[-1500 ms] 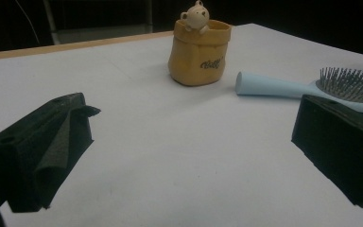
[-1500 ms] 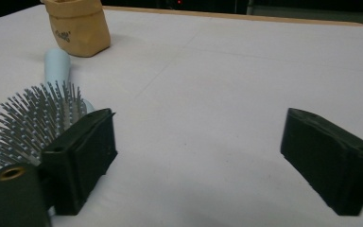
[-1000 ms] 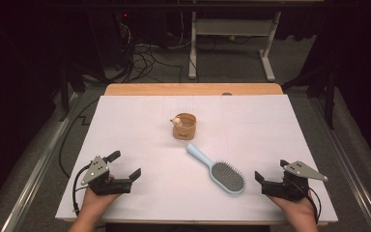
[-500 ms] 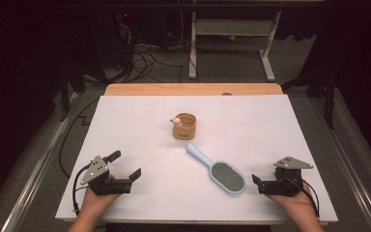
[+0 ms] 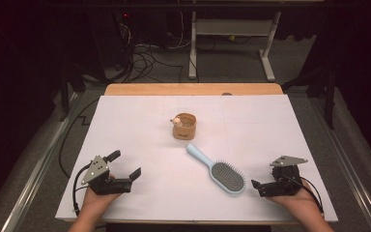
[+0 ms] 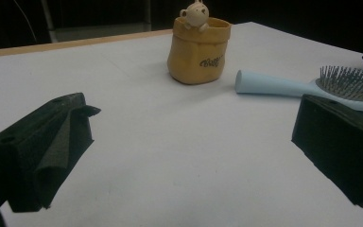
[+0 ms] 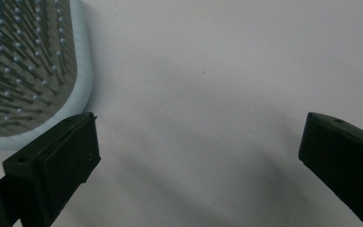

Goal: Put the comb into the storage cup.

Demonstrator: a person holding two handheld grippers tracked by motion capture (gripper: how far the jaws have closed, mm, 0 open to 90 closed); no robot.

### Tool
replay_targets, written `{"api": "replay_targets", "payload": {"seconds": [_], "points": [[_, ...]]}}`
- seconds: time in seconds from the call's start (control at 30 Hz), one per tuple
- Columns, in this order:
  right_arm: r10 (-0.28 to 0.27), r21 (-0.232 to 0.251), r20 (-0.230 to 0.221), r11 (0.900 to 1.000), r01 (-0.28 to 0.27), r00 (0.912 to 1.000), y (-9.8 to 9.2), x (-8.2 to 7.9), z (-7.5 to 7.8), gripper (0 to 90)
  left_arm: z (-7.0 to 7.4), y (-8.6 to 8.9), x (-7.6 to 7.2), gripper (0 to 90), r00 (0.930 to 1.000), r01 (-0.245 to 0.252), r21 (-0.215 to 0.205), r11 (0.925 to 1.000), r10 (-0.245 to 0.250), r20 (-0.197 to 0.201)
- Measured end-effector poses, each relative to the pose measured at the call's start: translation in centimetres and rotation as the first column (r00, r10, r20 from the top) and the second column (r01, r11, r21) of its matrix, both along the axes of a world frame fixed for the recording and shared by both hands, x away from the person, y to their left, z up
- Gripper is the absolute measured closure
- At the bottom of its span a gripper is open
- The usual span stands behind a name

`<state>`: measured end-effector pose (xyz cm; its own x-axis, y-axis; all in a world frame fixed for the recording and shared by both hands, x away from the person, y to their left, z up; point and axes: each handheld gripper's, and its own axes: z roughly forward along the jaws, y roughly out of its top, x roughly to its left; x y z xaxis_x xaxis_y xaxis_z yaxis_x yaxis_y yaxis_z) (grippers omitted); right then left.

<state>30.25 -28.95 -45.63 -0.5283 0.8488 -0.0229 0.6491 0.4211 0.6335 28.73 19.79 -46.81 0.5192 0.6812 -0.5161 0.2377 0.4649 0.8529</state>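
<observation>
The high view looks down on the table (image 5: 140,125), the left gripper view low across it, the right close; all share the brush (image 5: 222,171).

Bright and even across the white desk (image 5: 140,130), dark beyond its edges (floor barely readable). Soft, faint shadows under the hairbrush (image 7: 28,71). Slightly grainy and soft-focused up close in both gripper views.

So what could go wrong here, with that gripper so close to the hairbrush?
The right gripper is open beside the hairbrush head, not around it, so closing now would likely grab nothing or nudge the brush aside. The bristles face up, so a grip across the head might slip. The handle points toward the small bear pot, so a pushed brush might bump it.
</observation>
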Motion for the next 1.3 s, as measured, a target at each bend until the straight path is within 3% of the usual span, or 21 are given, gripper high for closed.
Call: {"api": "replay_targets", "payload": {"seconds": [0.17, 0.37, 0.9, 1.23, 1.3], "points": [[0.033, -0.009, -0.044, 0.999, -0.034, 0.9985, 0.1, -0.1, -0.1, 0.1, 0.0, 0.1, 0.0, 0.3, 0.9998, -0.016, -0.005, 0.9999, 0.016, 0.009], [0.070, -0.018, -0.064, 0.997, -0.072, 0.9955, 0.2, -0.2, 0.0, 0.1, 0.1, 0.1, 0.0, 0.1, 0.9997, -0.022, -0.011, 0.9997, 0.022, 0.014], [0.167, -0.054, -0.125, 0.983, -0.175, 0.9779, 2.1, -0.5, 0.1, 0.0, 0.5, 0.6, 0.4, 0.3, 0.9987, -0.044, -0.047, 0.9979, 0.045, 0.022], [0.220, -0.065, -0.147, 0.971, -0.232, 0.9642, 3.8, -0.4, 0.0, 0.1, 0.2, 0.3, 0.3, 0.3, 0.9988, -0.041, -0.009, 0.9991, 0.041, 0.026], [0.235, -0.067, -0.150, 0.967, -0.247, 0.9602, 4.4, -0.3, 0.0, 0.1, 0.1, 0.3, 0.3, 0.3, 0.9995, -0.029, -0.004, 0.9996, 0.029, 0.010]]}}
